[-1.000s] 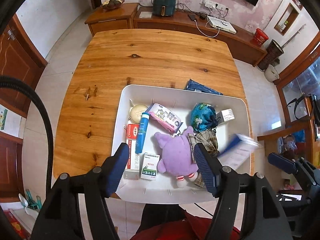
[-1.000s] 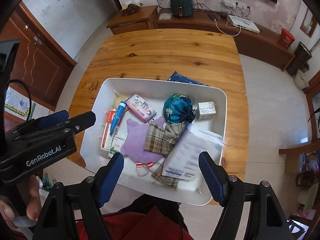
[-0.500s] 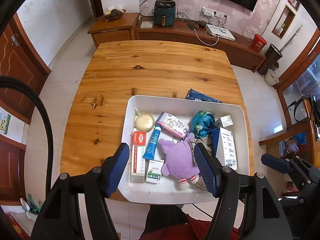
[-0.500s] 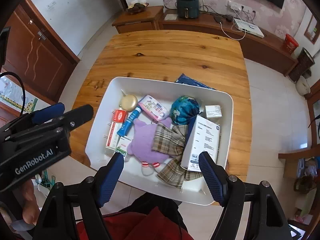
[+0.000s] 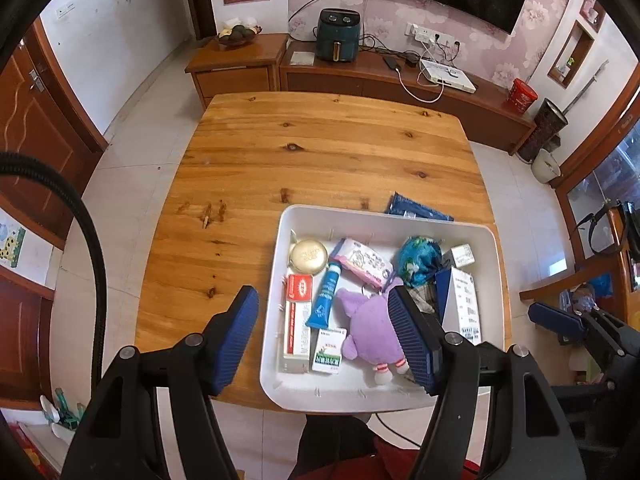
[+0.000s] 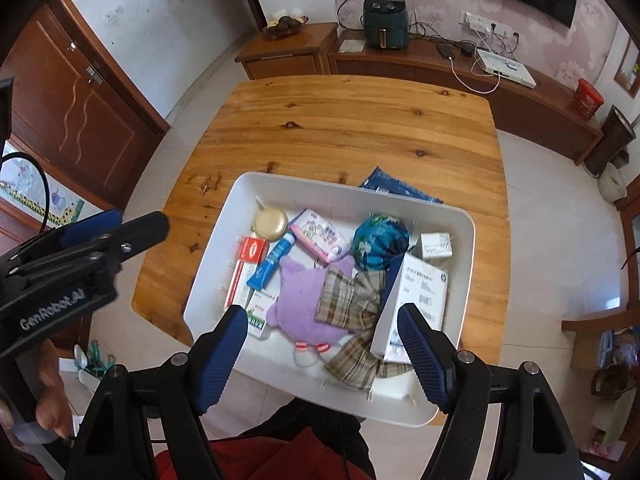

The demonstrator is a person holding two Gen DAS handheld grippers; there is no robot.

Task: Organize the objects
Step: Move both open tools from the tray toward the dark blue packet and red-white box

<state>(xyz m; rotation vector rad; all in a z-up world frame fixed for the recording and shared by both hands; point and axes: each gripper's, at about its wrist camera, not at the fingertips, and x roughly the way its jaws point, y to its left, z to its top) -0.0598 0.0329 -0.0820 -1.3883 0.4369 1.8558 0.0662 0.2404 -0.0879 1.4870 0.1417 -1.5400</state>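
A white bin (image 5: 384,216) (image 6: 344,186) sits at the near edge of the wooden table (image 5: 320,152). It holds a purple plush (image 5: 368,328) (image 6: 304,304), a plaid cloth (image 6: 352,300), a white and blue box (image 5: 460,300) (image 6: 416,300), a blue pouch (image 5: 418,258), a pink pack (image 5: 364,258), a blue tube (image 5: 326,296), a round gold tin (image 5: 308,256) and small boxes. My left gripper (image 5: 324,340) is open and empty, high above the bin's near left. My right gripper (image 6: 320,356) is open and empty above its near edge.
A dark blue packet (image 5: 416,212) lies on the table behind the bin. A wooden sideboard (image 5: 360,76) with a green air fryer (image 5: 336,36) stands against the far wall. A red garment (image 6: 280,460) shows below the grippers.
The white and blue box dropped from my right gripper into the bin's right side. Both grippers have risen and pulled back from the bin.
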